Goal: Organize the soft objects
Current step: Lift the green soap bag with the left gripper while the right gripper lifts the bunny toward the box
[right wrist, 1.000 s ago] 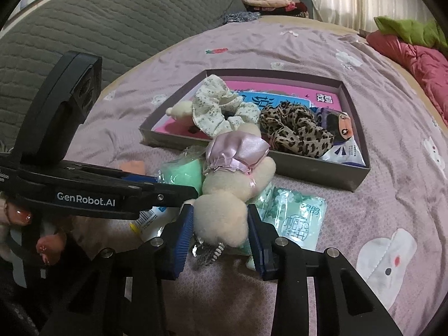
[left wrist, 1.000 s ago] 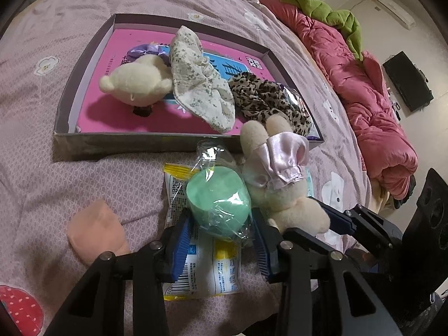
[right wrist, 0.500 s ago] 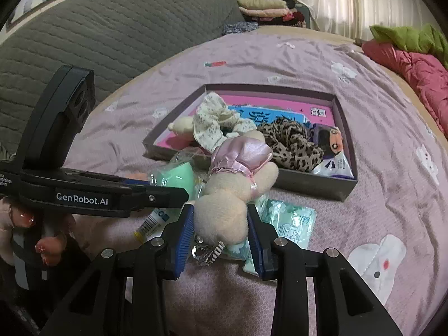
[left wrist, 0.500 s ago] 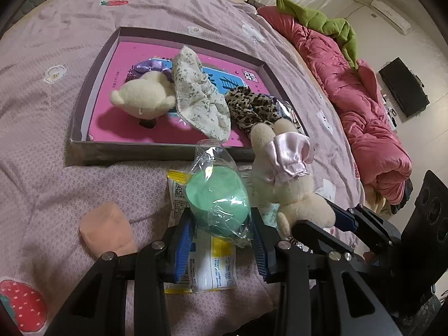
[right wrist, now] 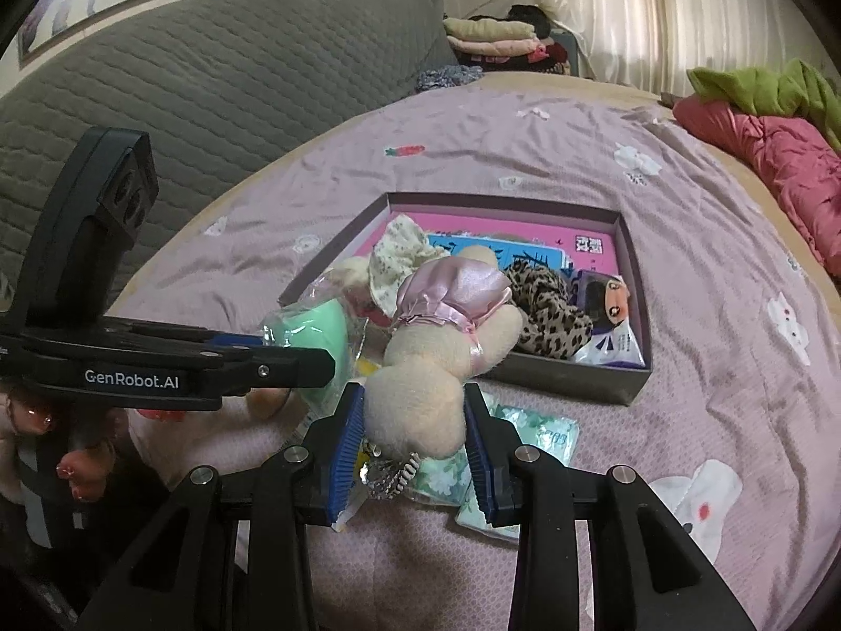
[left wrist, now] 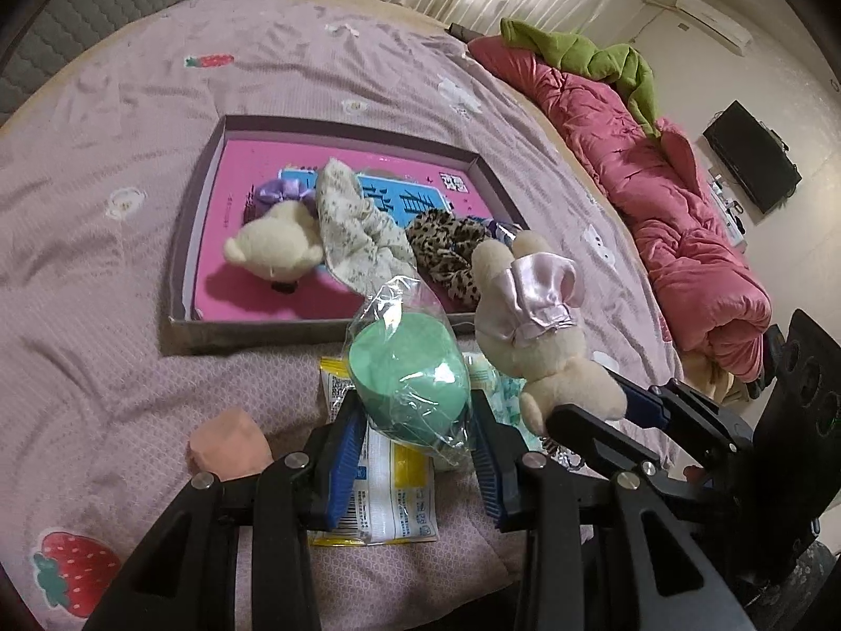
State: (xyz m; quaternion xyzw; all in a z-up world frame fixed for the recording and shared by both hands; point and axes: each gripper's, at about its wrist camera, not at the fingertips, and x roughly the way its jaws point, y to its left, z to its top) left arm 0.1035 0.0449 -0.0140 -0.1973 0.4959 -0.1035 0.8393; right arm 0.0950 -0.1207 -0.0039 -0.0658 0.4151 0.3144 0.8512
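Note:
My left gripper [left wrist: 415, 410] is shut on a green sponge in clear wrap [left wrist: 407, 373] and holds it above the bed. My right gripper [right wrist: 412, 415] is shut on a cream plush rabbit with a pink satin bow [right wrist: 436, 347], also lifted; the rabbit shows in the left wrist view [left wrist: 536, 326]. Both are held just short of the near wall of a shallow grey box with a pink floor [left wrist: 252, 323]. In the box lie a cream plush bear [left wrist: 273, 247], a floral scrunchie [left wrist: 357, 231] and a leopard scrunchie [left wrist: 447, 247].
On the purple bedspread below lie a yellow-white packet [left wrist: 383, 499], a peach sponge [left wrist: 226, 444] and pale green tissue packs [right wrist: 531, 436]. A cartoon tissue pack [right wrist: 609, 315] sits in the box's right corner. A red quilt [left wrist: 673, 221] lies along the bed's right side.
Both grippers have risen and drawn back from the bed, lifting the green sponge and the plush rabbit higher. The box looks farther away and lower.

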